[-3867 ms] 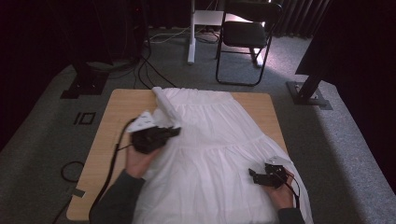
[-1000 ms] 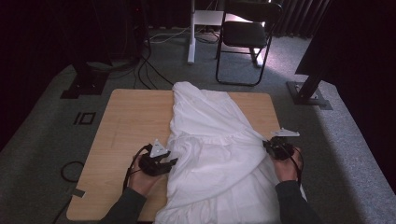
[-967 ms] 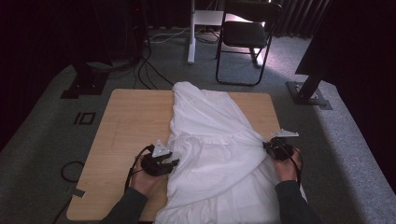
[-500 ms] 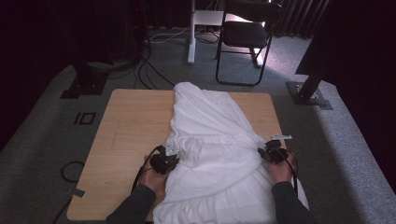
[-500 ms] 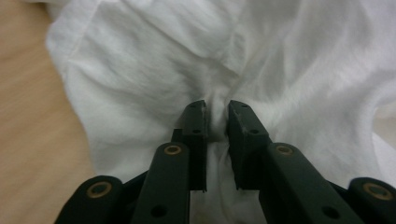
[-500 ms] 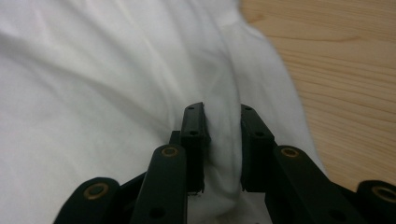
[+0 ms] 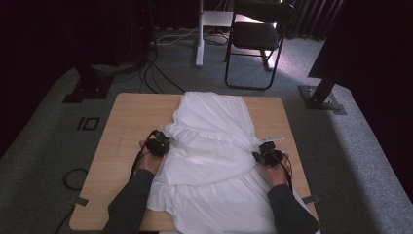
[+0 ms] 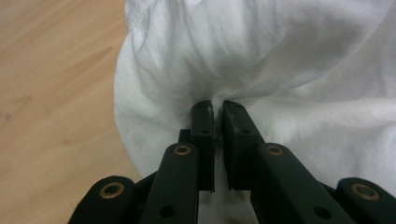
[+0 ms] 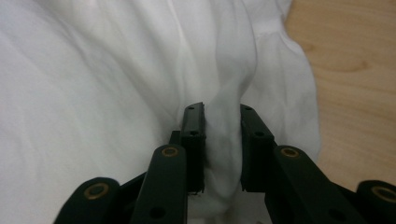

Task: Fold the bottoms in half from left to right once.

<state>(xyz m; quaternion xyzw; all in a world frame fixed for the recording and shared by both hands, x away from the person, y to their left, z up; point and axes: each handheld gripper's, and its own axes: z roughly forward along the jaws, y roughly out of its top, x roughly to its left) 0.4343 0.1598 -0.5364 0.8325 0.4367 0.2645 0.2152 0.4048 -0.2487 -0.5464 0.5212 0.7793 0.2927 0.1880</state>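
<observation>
While clamped on bunched folds at mid-frame, left tongs and right tongs grip white dress on counter; sides gathered inward, folding seemingly half-finished.

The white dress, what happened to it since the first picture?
The white dress, first spread flat, was folded narrower. Both hands moved inward; the left gripper jaws have just closed, pinching cloth, and the right gripper jaws hold a fold. The table stayed put.
</observation>
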